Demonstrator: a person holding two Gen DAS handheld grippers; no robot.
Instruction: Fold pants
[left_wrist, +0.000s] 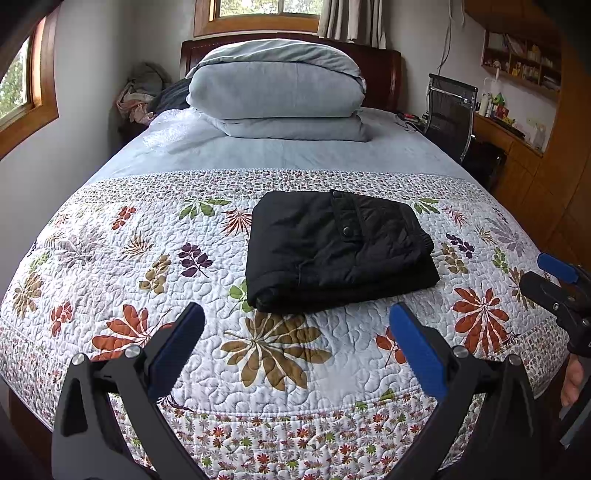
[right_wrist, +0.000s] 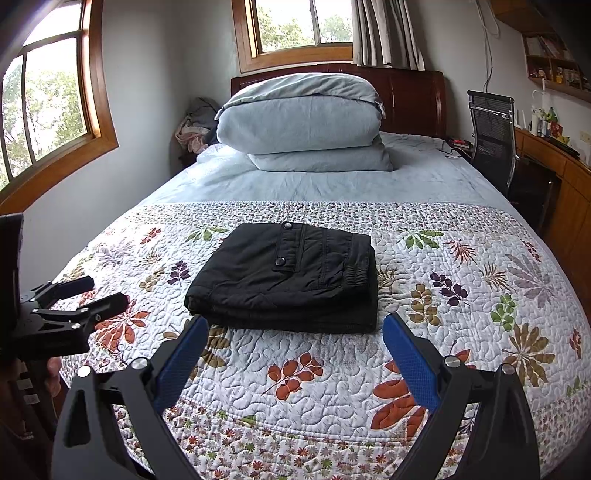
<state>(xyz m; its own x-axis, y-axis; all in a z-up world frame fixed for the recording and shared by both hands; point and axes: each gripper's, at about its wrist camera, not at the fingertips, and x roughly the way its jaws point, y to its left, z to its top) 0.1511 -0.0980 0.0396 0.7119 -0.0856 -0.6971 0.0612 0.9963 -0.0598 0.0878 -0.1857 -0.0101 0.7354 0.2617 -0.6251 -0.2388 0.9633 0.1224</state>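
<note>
Bed: quilt with a leaf and flower print covers the near half, up to the foot edge; plain pale blue sheet beyond it toward the headboard.
Bedding stack: folded blue duvet piled at the head end, against the dark wooden headboard.
Room sides: wood-framed window on the left wall; black mesh chair by the bed's right edge, in front of a wooden desk.
Pants: black pants folded into a thick square packet, flat on the quilt, about midway between the left and right edges and set back from the foot edge. Snap button and elastic waistband face up.
My left gripper: released, blue pads wide apart, nothing between them; it hangs over the quilt near the foot edge, apart from the pants.
My right gripper: also released and empty, pads spread, just short of the packet's near edge, not touching.
Hands: part of my right hand shows low under its gripper.
</note>
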